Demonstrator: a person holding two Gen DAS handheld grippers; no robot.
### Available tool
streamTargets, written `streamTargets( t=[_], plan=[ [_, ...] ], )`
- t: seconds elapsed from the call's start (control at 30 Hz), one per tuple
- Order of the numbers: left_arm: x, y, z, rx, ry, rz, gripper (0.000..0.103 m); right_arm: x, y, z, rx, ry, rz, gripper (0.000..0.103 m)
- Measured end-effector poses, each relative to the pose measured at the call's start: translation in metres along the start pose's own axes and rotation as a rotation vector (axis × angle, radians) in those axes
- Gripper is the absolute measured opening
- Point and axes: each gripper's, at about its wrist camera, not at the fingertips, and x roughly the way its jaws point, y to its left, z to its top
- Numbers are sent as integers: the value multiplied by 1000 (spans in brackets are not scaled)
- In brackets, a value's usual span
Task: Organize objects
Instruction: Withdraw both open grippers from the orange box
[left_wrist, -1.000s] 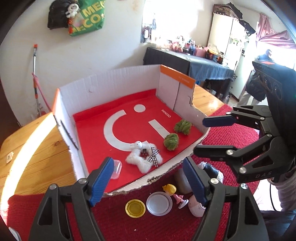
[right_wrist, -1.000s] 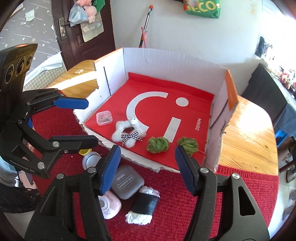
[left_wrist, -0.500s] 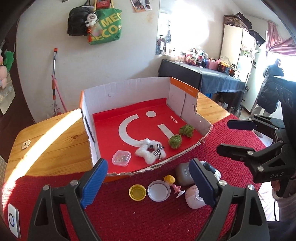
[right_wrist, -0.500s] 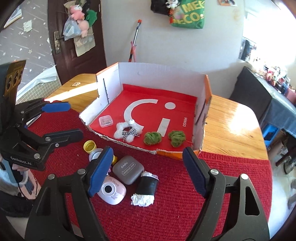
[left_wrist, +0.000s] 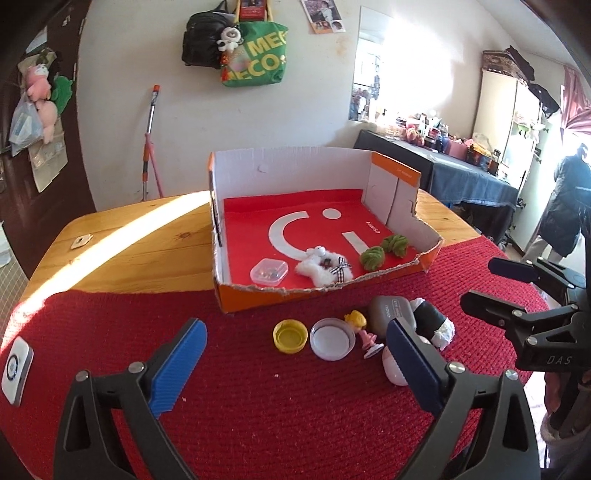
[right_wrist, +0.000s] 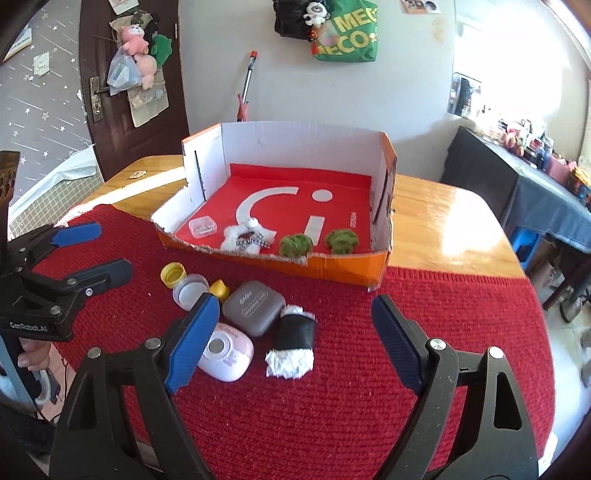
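A shallow cardboard box (left_wrist: 421, 264) (right_wrist: 343, 267) with a red floor holds a clear small case (left_wrist: 269, 271), a white fluffy ornament (left_wrist: 325, 267) and two green pom-poms (left_wrist: 373, 257). On the red mat in front lie a yellow cap (left_wrist: 290, 335), a white lid (left_wrist: 332, 338), a small doll (left_wrist: 360, 325), a grey case (right_wrist: 255, 307), a pink case (right_wrist: 227, 350) and a black-and-white roll (right_wrist: 293, 341). My left gripper (left_wrist: 295, 363) (right_wrist: 92, 251) is open and empty above the mat. My right gripper (right_wrist: 291, 339) (left_wrist: 491, 282) is open and empty over the roll.
The red knitted mat (left_wrist: 258, 406) covers the near part of a wooden table (left_wrist: 140, 240). A white device (left_wrist: 16, 365) lies at the mat's left edge. A door (right_wrist: 122, 81), a broom (left_wrist: 149, 140) and a wall with hanging bags (left_wrist: 255, 55) stand behind.
Both grippers have pulled back and up from the box, so the box and the loose objects look smaller and farther. Both stay open. No object has moved.
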Motion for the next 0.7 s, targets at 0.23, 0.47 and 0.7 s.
streamTargets(
  t=[0.23, 0.47, 0.7],
  plan=[
    [10, 0, -25, -44, 30, 26, 102, 9, -3, -24, 51, 14, -27, 85],
    [28, -1, -47, -77, 108, 18, 102, 25, -12, -42, 115, 57, -30, 85],
    [35, 4, -46, -96, 126, 34, 102, 30, -18, -43, 121, 71, -44, 85]
  ],
)
